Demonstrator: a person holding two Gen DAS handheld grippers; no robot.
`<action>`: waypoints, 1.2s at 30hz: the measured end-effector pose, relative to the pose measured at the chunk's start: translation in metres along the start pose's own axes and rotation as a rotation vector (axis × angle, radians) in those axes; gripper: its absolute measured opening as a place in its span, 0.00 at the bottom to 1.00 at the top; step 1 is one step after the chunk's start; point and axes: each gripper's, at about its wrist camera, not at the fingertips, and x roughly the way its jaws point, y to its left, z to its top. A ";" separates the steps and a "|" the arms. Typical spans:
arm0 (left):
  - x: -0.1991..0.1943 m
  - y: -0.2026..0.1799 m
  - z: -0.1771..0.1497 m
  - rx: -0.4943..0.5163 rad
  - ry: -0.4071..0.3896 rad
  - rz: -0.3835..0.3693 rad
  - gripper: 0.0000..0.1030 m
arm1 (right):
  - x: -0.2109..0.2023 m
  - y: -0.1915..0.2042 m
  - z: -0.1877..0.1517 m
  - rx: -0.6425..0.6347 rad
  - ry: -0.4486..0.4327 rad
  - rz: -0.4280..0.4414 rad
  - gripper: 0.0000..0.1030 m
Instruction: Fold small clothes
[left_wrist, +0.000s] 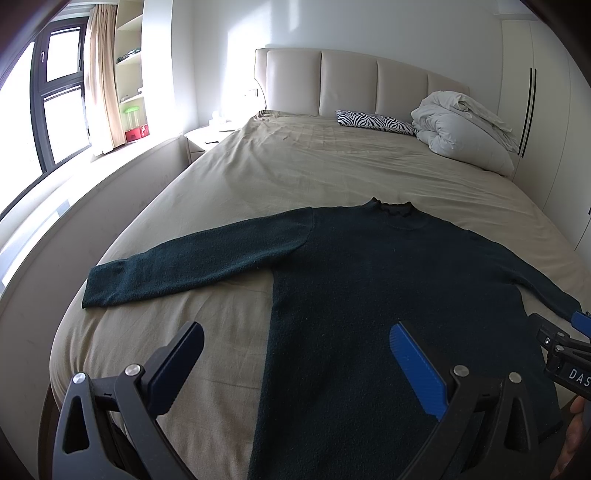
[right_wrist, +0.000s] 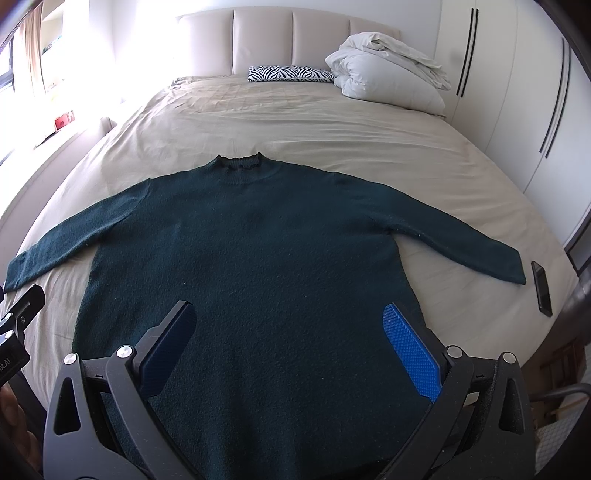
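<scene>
Left wrist view: my left gripper (left_wrist: 295, 363) is spread wide, holding nothing, above the sweater (left_wrist: 369, 295) lying flat on the bed (left_wrist: 295, 166) just ahead. Risk: pinching sheet along with knit drags the bedding.

Right wrist view: my right gripper (right_wrist: 291, 343) is likewise spread and empty. A phone (right_wrist: 542, 288) lies right of it beside the cuff; a sleeve sweep could knock it. No containers visible.

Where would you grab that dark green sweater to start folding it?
Probably at a sleeve cuff. The sweater lies flat, face up, both sleeves spread wide, so each cuff is a free edge. The right gripper, open, could come in from the outer side at the right cuff, minding the phone beside it.
</scene>
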 end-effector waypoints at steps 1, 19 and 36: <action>0.000 0.000 0.000 0.000 0.000 0.000 1.00 | 0.000 0.000 0.000 0.000 0.000 0.000 1.00; 0.002 0.001 -0.007 -0.001 0.005 -0.001 1.00 | 0.006 0.004 -0.004 -0.005 0.012 0.005 1.00; 0.036 -0.006 -0.020 -0.035 0.095 -0.062 1.00 | 0.028 -0.049 -0.001 0.109 0.027 0.084 1.00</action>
